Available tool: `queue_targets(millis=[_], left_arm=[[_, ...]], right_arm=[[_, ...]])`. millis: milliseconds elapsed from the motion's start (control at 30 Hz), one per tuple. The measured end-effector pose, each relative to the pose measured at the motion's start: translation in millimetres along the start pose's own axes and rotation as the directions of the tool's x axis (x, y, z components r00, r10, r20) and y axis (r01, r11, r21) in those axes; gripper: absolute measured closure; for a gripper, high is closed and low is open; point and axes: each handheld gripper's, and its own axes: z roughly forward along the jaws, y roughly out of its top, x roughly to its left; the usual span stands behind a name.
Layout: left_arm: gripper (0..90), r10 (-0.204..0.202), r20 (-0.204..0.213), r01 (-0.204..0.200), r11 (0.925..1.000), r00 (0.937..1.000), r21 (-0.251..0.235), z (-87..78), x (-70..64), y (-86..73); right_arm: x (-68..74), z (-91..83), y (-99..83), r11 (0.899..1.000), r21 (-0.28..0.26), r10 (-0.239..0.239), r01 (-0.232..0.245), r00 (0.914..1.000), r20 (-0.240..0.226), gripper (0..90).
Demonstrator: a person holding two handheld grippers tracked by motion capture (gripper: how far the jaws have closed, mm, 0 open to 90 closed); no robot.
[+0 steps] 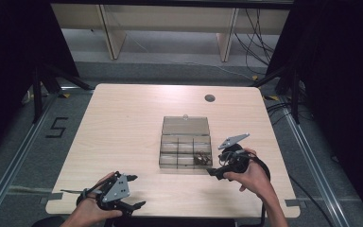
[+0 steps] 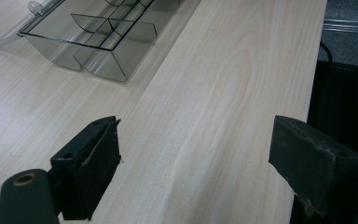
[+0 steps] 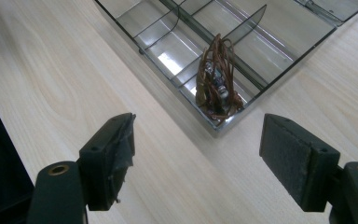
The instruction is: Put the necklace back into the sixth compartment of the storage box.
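Jaws spread wide on both, holding nothing: left gripper [image 1: 133, 191] at table [image 1: 123, 123] near edge, right gripper [image 1: 211, 171] beside clear box [image 1: 185, 142], wire bundle [image 3: 216, 79] in its corner compartment.

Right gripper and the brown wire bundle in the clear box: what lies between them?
In the right gripper view, bare wooden table and the clear box corner wall lie between the open right gripper and the wire bundle.

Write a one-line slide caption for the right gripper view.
Open right gripper faces the corner compartment of a clear divided organizer box holding a tangled bundle of brown cord.
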Motion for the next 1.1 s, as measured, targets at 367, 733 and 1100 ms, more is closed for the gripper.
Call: queue_targets(millis=[367,733,1100], left_arm=[[15.7,-0.001,0.0,0.001,1.0,1.0,0.001,0.0,0.0,0.0],[15.7,0.007,-0.006,-0.007,0.9999,1.0,0.011,-0.9,1.0,0.2],[15.7,0.008,0.003,-0.008,0.9999,1.0,0.01,-0.8,2.1,-0.2]], right_arm=[[1.0,-4.1,-17.9,0.999,-0.045,-0.007,0.007,1.0,-0.006,26.0],[3.4,-0.5,-29.3,0.996,-0.086,-0.004,0.004,1.0,-0.008,23.1],[6.3,5.2,-44.3,0.996,-0.084,0.019,-0.02,0.9998,-0.007,18.0]])
